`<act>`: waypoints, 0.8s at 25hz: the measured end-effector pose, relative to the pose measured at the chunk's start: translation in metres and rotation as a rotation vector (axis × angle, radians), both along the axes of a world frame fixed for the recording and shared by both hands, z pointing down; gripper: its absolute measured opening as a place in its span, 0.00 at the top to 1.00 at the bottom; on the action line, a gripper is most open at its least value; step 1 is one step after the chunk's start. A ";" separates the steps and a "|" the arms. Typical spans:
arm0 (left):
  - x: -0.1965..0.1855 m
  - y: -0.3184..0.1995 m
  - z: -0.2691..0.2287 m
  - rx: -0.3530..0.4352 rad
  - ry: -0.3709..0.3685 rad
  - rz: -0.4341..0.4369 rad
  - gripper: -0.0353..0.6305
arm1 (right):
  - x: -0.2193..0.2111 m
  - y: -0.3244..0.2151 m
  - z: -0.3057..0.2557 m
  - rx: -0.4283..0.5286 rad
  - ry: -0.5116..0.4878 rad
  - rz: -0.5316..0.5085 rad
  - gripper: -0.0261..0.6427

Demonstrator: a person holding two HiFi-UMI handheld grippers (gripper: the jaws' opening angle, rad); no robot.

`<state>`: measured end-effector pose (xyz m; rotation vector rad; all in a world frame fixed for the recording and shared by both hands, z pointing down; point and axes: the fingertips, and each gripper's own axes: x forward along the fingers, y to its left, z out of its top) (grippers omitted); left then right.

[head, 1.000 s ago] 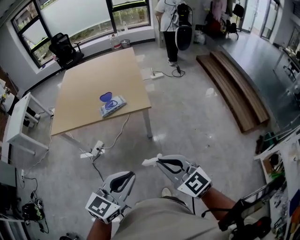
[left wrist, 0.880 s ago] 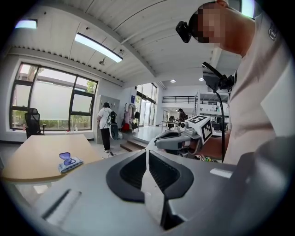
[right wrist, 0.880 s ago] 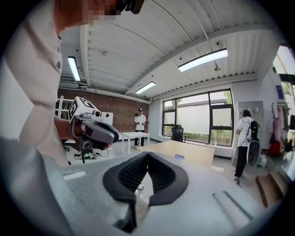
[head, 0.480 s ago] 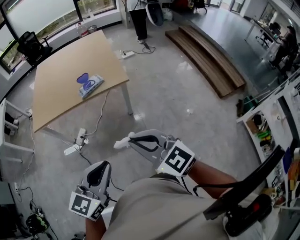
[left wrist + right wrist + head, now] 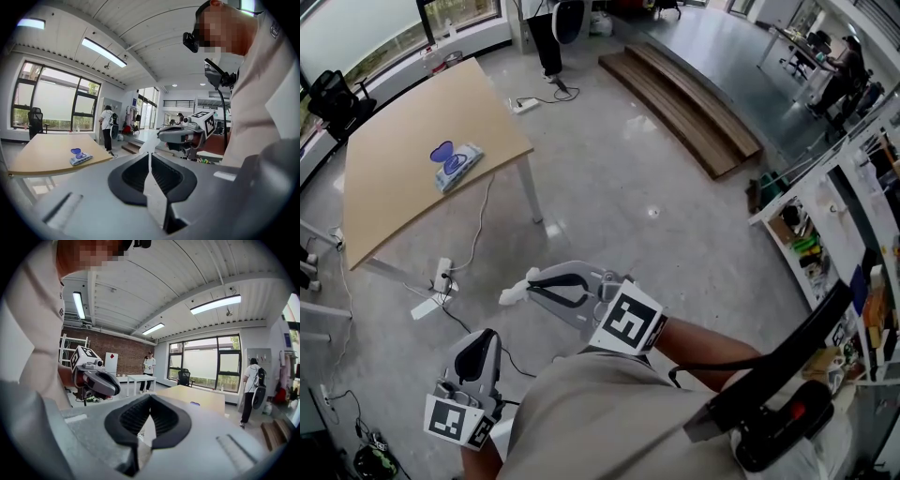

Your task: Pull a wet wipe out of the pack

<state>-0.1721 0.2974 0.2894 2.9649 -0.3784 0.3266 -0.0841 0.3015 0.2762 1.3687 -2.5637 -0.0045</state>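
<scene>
The floor (image 5: 619, 187) is grey and shiny. A big wooden table (image 5: 403, 187) stands on it. A black chair (image 5: 336, 94) sits past the table's far left corner, by the tall windows (image 5: 51, 101). White wires (image 5: 478, 234) and a plug box (image 5: 442, 275) lie on the floor by the table's near edge. Long brown boards (image 5: 684, 103) lie off to the right. The ceiling (image 5: 187, 277) is white with long bright lights (image 5: 215, 304). One far wall (image 5: 126, 355) is red brick.

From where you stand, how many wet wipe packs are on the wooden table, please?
1: the wet wipe pack lies on the wooden table, blue lid raised; none looks hidden.
</scene>
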 end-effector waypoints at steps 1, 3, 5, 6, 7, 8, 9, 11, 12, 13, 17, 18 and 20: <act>-0.003 0.001 0.000 0.001 -0.001 0.000 0.92 | -0.003 0.002 -0.002 -0.001 0.001 0.004 0.95; -0.007 0.004 0.000 -0.005 -0.002 0.008 0.92 | -0.007 0.005 -0.004 -0.001 0.002 0.011 0.95; -0.003 0.006 -0.003 -0.011 -0.004 0.006 0.92 | -0.006 0.008 -0.005 0.002 0.008 0.009 0.95; 0.001 0.005 -0.004 -0.012 -0.007 0.001 0.92 | -0.004 0.010 -0.006 0.004 0.012 0.006 0.95; 0.003 0.005 -0.005 -0.010 -0.006 0.000 0.92 | -0.003 0.011 -0.006 0.006 0.015 0.004 0.95; 0.004 0.005 -0.005 -0.007 -0.001 0.001 0.92 | -0.003 0.011 -0.006 0.007 0.017 0.003 0.95; 0.002 0.005 -0.004 -0.004 0.004 0.004 0.92 | -0.005 0.011 -0.006 0.009 0.020 0.003 0.96; 0.002 0.004 -0.003 0.003 0.010 0.012 0.92 | -0.007 0.010 -0.006 0.013 0.021 0.003 0.95; 0.005 0.004 -0.003 0.002 0.009 0.014 0.92 | -0.004 0.010 -0.007 0.013 0.020 0.002 0.96; 0.009 0.004 -0.004 0.000 0.007 0.013 0.92 | 0.000 0.011 -0.008 0.014 0.021 0.001 0.96; 0.013 0.008 -0.008 -0.001 0.005 0.011 0.92 | 0.003 0.015 -0.014 0.018 0.029 -0.006 0.96; 0.014 0.008 -0.009 0.003 0.004 0.012 0.92 | 0.003 0.015 -0.016 0.020 0.028 -0.007 0.96; 0.017 0.007 -0.007 0.003 0.004 0.009 0.92 | 0.005 0.014 -0.014 0.019 0.029 -0.011 0.96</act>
